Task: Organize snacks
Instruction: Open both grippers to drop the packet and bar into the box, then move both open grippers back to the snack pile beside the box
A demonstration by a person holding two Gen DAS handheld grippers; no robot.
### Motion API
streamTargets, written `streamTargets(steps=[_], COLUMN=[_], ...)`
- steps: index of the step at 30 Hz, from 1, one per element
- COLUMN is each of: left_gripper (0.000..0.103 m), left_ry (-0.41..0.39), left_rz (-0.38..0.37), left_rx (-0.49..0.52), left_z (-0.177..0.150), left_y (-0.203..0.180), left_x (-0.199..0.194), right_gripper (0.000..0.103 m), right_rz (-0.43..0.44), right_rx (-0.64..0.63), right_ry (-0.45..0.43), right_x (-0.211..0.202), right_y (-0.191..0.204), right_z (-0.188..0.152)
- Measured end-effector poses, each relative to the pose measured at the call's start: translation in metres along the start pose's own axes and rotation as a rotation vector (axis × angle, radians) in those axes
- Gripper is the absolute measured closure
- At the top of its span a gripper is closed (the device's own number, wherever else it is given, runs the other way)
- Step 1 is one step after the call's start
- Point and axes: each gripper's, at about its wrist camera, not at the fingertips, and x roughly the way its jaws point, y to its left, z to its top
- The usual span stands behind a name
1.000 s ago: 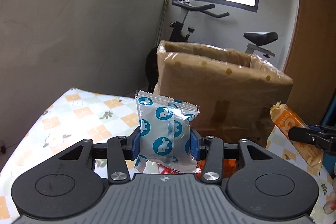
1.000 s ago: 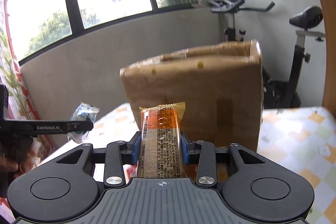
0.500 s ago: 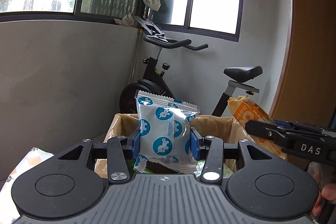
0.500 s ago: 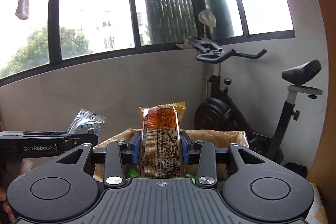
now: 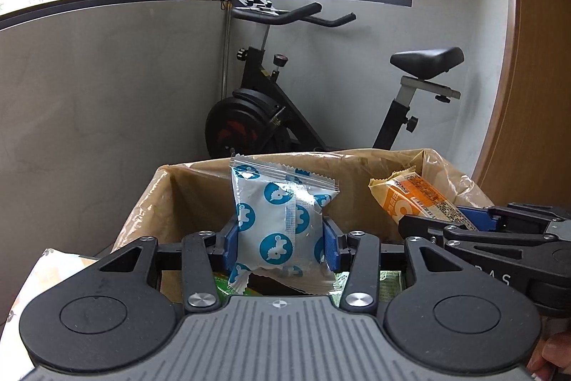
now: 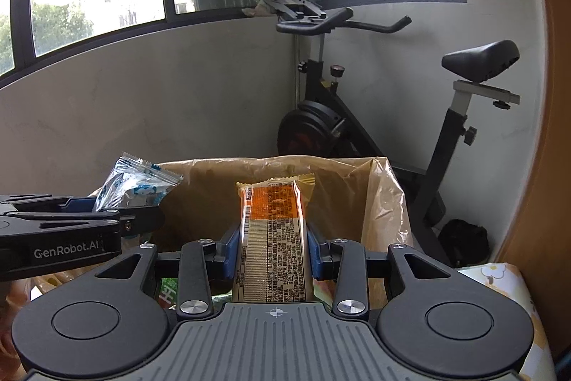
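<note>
My left gripper (image 5: pixel 282 240) has its blue pads (image 5: pixel 231 243) clamped on the two sides of the blue-and-white snack packet (image 5: pixel 282 227). The packet stands upright between the fingers, long axis vertical, its crimped top edge above the pads and its lower seal hanging just below them. It sits over the open cardboard box (image 5: pixel 185 199), in front of the box's far wall.

My right gripper (image 6: pixel 273 247) is closed tight on the orange snack bar (image 6: pixel 273 234). The bar's long axis runs straight out along the fingers and tilts upward, its crimped end pointing away from me over the box (image 6: pixel 378 202), printed back side facing the camera. Its near end is cut off behind the gripper body.

From the left wrist view the bar (image 5: pixel 414 199) shows at the right, slanting up to the left, its lower part hidden by the right gripper (image 5: pixel 460 220). From the right wrist view the packet (image 6: pixel 137 184) shows only its upper half above the left gripper (image 6: pixel 107 206).

Inside the box I see scraps of green packaging (image 5: pixel 228 284) under the fingers; I cannot tell what they are. A fingertip (image 5: pixel 549 356) shows at the lower right edge.
</note>
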Motion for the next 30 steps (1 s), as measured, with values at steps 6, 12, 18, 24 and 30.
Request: streamTargets(steps=[6, 12, 18, 24, 30], left_gripper=[0.052, 0.032, 0.032, 0.032, 0.032], left_ry=[0.044, 0.026, 0.002, -0.055, -0.083], left_rz=[-0.003, 0.013, 0.007, 0.010, 0.029], left_rx=[0.010, -0.021, -0.070, -0.123, -0.127], left_z=[0.002, 0.000, 0.011, 0.023, 0.009], left_y=[0.002, 0.014, 0.034, 0.067, 0.089], left_x=[0.009, -0.006, -0.039, -0.090, -0.144], right_gripper=[0.065, 0.057, 0.057, 0.056, 0.051], right_rz=[0.000, 0.021, 0.050, 0.085, 0.138], right_rx=[0.009, 0.001, 0.016, 0.022, 0.030], right_ry=[0.029, 0.020, -0.010, -0.066, -0.109], right_x=[0.000, -0.014, -0.043, -0.086, -0.124], right_y=[-0.001, 0.003, 0.001, -0.002, -0.002], right_z=[-0.002, -0.002, 0.006, 0.015, 0.010])
